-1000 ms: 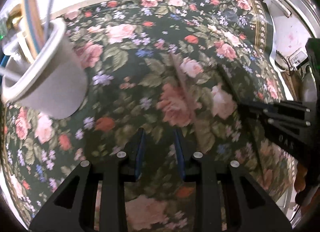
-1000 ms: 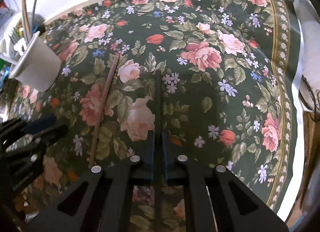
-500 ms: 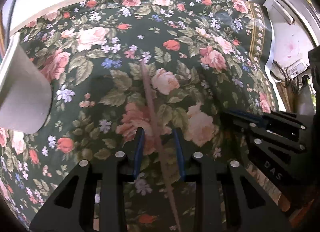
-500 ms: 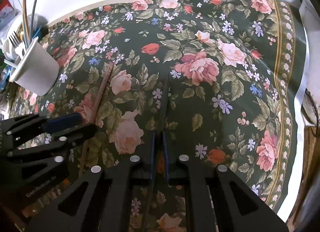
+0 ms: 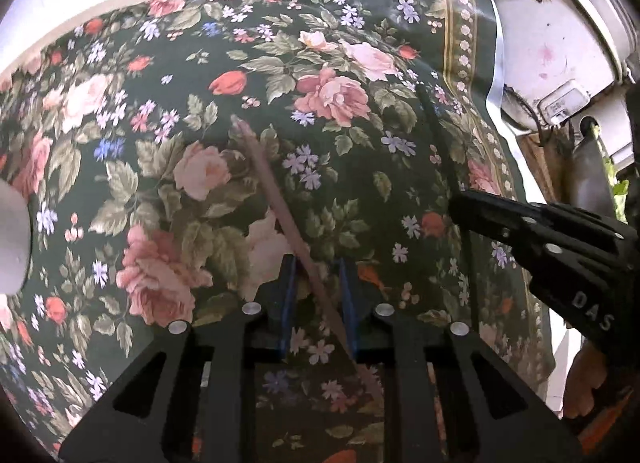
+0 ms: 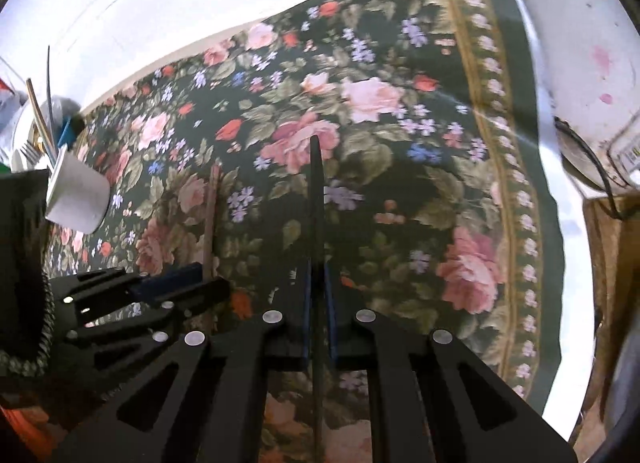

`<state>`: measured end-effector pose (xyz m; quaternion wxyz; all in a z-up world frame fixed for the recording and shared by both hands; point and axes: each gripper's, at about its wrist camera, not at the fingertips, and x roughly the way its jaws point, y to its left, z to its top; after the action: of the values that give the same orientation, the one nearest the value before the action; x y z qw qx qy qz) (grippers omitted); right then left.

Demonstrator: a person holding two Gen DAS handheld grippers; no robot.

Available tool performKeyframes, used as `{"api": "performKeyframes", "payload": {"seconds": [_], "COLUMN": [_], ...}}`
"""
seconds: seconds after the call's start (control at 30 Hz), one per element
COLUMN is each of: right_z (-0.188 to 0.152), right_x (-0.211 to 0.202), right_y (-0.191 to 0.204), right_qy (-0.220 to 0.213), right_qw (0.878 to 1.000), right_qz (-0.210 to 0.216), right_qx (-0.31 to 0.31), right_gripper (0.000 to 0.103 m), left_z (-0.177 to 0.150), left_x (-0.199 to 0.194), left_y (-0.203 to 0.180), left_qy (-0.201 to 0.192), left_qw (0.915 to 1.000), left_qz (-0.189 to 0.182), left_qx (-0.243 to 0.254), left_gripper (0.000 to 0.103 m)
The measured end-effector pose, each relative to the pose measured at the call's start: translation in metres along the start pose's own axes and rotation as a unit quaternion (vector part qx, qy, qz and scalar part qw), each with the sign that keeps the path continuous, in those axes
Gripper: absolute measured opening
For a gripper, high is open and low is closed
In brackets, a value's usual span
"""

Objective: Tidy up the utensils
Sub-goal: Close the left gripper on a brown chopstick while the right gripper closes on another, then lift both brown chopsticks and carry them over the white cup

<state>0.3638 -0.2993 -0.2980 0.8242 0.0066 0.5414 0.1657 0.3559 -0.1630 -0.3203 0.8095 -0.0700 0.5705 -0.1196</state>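
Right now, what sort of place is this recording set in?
Probably a home kitchen or dining table: a floral tablecloth, a white utensil cup holding a fork and chopsticks, and a white appliance beside it.

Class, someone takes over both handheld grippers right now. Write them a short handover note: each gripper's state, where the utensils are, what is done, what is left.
Right gripper: shut on the black chopstick, which points out ahead over the floral tablecloth.
Left gripper: jaws closing around the brown chopstick, which lies slantwise on the cloth between them; pads not yet pressing.
White utensil cup: far left on the cloth, already holding a fork and other utensils.
Done: black chopstick gripped.
Left: finish gripping the brown one, then probably put both in the cup.
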Motion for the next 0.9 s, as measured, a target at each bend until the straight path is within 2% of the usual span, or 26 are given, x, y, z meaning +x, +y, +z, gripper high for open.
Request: {"api": "performKeyframes", "payload": {"seconds": [0.13,0.3,0.37,0.53,0.73,0.9], "right_z": [-0.001,-0.003,-0.003,-0.002,-0.002,0.0], "right_x": [-0.004,-0.007,-0.01,-0.017,-0.032,-0.048], "right_y": [-0.007,-0.004,-0.001,0.006,0.016,0.029], "right_qy": [-0.004,-0.01,-0.014,-0.026,-0.046,-0.069], "right_qw": [1.0,1.0,1.0,1.0,0.999,0.997], "right_qz": [0.006,0.013,0.014,0.015,0.016,0.016], "right_qx": [0.007,0.008,0.005,0.004,0.005,0.005], "right_gripper": [0.006,0.006,0.006,0.006,0.006,0.006], "left_z": [0.01,0.018,0.018,0.015,0.006,-0.005], "left_x": [0.003,0.002,0.001,-0.003,-0.025,-0.059], "left_y": [0.005,0.022,0.026,0.038,0.047,0.041], "left_qy": [0.022,0.029,0.029,0.022,-0.004,-0.047], "left_qw": [0.9997,0.9972,0.9967,0.9959,0.9974,0.9985], "left_qz": [-0.003,-0.021,-0.023,-0.046,-0.039,-0.014], "left_qx": [-0.013,-0.065,-0.073,-0.075,-0.061,-0.026], "left_gripper": [0.02,0.019,0.011,0.004,0.004,0.004]}}
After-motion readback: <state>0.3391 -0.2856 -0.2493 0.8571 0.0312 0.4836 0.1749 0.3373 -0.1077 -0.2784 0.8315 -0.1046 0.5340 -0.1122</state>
